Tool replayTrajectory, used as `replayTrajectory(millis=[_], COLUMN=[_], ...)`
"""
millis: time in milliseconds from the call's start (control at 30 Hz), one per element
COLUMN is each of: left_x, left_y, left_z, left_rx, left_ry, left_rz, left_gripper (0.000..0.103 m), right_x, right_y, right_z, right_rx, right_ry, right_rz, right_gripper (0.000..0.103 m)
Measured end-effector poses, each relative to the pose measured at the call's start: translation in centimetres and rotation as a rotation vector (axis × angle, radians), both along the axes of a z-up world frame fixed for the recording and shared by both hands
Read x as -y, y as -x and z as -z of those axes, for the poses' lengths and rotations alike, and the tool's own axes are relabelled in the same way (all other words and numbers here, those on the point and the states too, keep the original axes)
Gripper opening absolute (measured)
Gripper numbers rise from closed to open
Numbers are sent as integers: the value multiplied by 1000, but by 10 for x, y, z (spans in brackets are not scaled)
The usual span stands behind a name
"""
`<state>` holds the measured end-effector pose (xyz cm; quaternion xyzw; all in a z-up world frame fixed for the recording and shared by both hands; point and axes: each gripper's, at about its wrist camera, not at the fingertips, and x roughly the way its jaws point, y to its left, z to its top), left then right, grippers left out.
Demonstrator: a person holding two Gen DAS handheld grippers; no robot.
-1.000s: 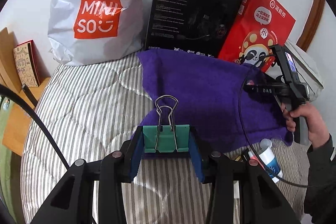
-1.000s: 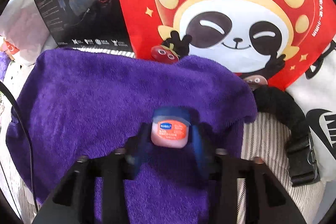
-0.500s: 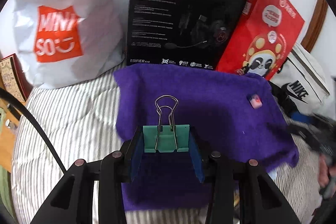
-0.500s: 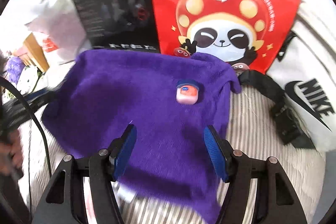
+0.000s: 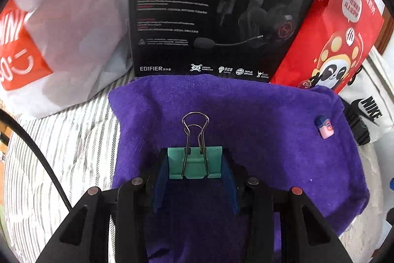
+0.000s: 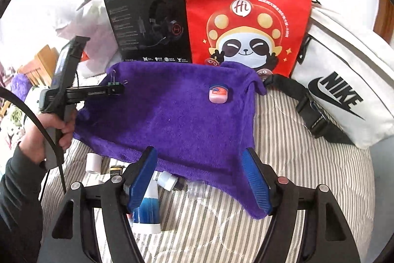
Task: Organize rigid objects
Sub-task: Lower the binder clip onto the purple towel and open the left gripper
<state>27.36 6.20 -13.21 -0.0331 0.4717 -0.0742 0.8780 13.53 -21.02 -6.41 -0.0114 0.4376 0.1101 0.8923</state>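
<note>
Holding the green binder clip (image 5: 194,162) by its two flat sides, I keep the left gripper (image 5: 194,179) clamped on it, with the wire handles pointing away toward 12 o'clock. The clip hangs above the purple towel (image 5: 246,130), over its left half; whether it touches the pile I cannot tell.

Procedure for the step in hand, as I judge it:
1. Lower the clip until its base meets the towel before I release it. The pile is soft, so a drop could tip the clip over.
2. Place it well apart from the small pink jar (image 6: 218,93) with the blue lid, which lies on the towel toward 2 o'clock in the left wrist view.
3. Open the pads evenly, then lift straight back so the wire handles do not snag.

Pose: the left gripper points steeply down at the towel. In the right wrist view the hand (image 6: 55,130) grips its handle at 9 o'clock. The right gripper (image 6: 199,176) sits over the near towel edge, tilted down, jaws apart and opening, with nothing between them. Below it, on the striped bedding (image 6: 307,164), lie a blue-and-white tube (image 6: 147,208) and other small items.
</note>
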Motion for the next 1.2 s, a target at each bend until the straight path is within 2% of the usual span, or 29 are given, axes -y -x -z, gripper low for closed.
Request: replayTrajectory(millis=[300,333,400,433,467,533,633,700,933,1000,1100,1200], left_x=[28,31,37,41,46,51,48,42,27,36,42,48], left_y=[-7,-6,-6,-4,-1,3,11,23,85,109,132,149], left_z=[7,7,7,8,8,6,2,-7,-53,-61,-60,-46], left_rx=[-37,-39,-43,-48,-45,-36,-44,-28,65,73,50,11], left_ry=[-111,-126,-142,-142,-147,-167,-93,-59,-52,-66,-91,-97], left_rz=[33,40,52,66,78,72,59,44,67,93,115,118], left_gripper=[39,41,52,62,65,65,65,65,65,65,65,65], right_x=[12,13,13,14,14,14,15,14,12,12,11,10], right_y=[11,13,17,20,23,30,41,45,53,53,51,53], right_z=[1,1,1,-1,-2,-5,-7,-8,-12,-9,-4,3], right_rx=[-6,-10,-10,-3,1,9,15,12,14,1,-20,-34], right_ry=[-22,-23,-29,-32,-31,-35,-35,-31,-26,-42,-48,-59], right_rz=[39,43,45,45,46,50,49,46,25,18,9,-1], right_gripper=[71,71,71,71,71,71,72,72,72,73,73,73])
